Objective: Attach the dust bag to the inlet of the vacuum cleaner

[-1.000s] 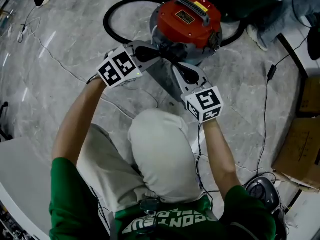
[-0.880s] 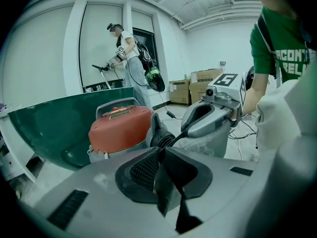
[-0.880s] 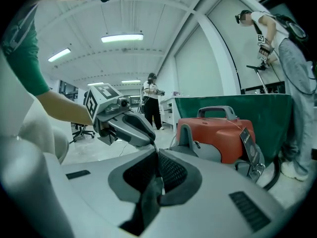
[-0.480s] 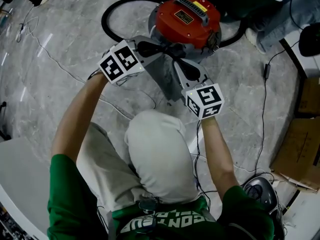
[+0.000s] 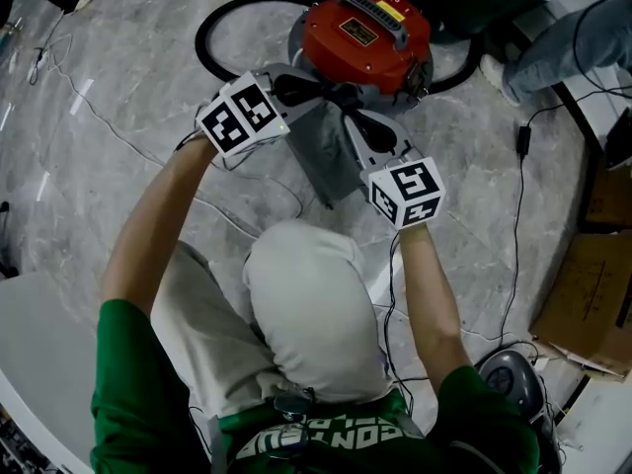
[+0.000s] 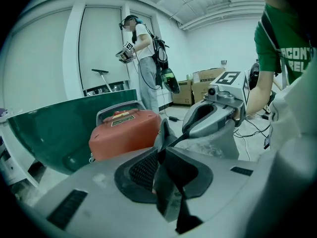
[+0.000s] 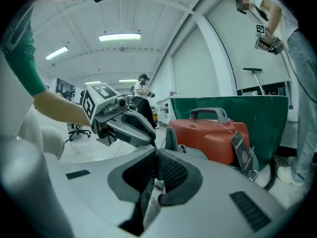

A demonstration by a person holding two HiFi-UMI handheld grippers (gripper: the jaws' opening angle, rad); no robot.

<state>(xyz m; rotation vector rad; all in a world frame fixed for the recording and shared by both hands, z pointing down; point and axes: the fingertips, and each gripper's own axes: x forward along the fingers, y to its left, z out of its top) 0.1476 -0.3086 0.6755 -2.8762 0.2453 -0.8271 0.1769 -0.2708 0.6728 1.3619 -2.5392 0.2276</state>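
The red-lidded vacuum cleaner stands on the marble floor ahead of my knees, with its black hose looping to the left. A grey dust bag hangs in front of it, held by both grippers. My left gripper is shut on the bag's top edge from the left. From the right, my right gripper is shut on the same edge. Both pinch points lie right against the vacuum's grey body. Each gripper view shows the red lid just beyond the jaws. The inlet itself is hidden.
Thin cables trail across the floor. Cardboard boxes lie at the right, a round grey device at bottom right. Another person's leg and shoe are at upper right. A green panel stands behind the vacuum; a person stands beyond.
Both grippers have carried the bag a little closer to the vacuum, and more of the bag now hangs visible below them. Both stay shut on it.
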